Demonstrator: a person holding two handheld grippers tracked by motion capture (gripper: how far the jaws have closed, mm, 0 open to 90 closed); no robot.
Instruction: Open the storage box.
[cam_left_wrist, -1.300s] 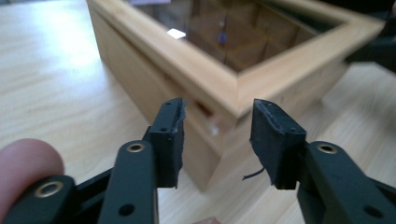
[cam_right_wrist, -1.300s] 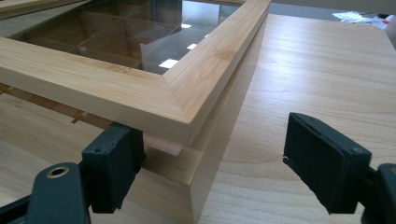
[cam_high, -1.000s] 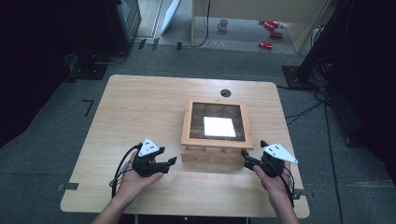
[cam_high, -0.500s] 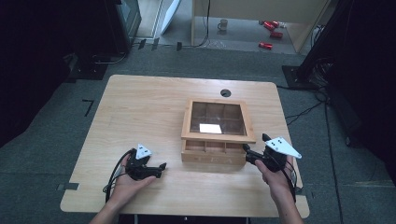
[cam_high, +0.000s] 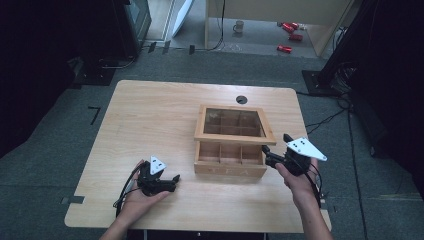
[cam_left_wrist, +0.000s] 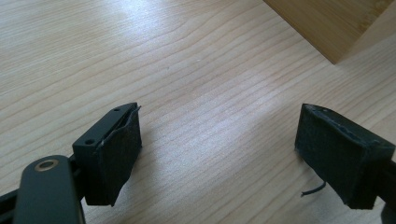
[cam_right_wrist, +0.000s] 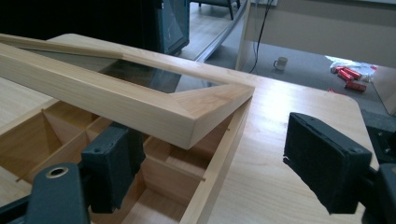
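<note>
High view. The wooden tea box (cam_high: 231, 159) sits right of centre on the table (cam_high: 150, 115), its long axis running left to right across the frame. Its glass-paned lid (cam_high: 234, 124) is lifted at the near edge and hinged along the far one. My right gripper (cam_high: 272, 159) lies at the lower right, touching or just beside the box's right front corner under the raised lid. My left gripper (cam_high: 172, 181) rests in my palm at the lower left, well apart from the box, which lies to its right. The right hand is plainly the nearer one.

Left gripper view. My jaws stand spread wide with nothing between them but bare table top. One corner of the box (cam_left_wrist: 327, 25) shows at the upper right of the frame, beyond the right-hand pad (cam_left_wrist: 336, 158).

Right gripper view. My jaws are parted and grasp nothing. The left pad (cam_right_wrist: 112, 165) reaches inside the box's corner compartment, beneath the lid's corner (cam_right_wrist: 205, 109), which hangs tilted above the box wall (cam_right_wrist: 219, 172); the right pad (cam_right_wrist: 322, 163) stays outside over the table. The lid frame runs from the upper left of the frame down to the centre. I judge that lifting the lid further falls to this gripper, pushing upward from below the corner.
</note>
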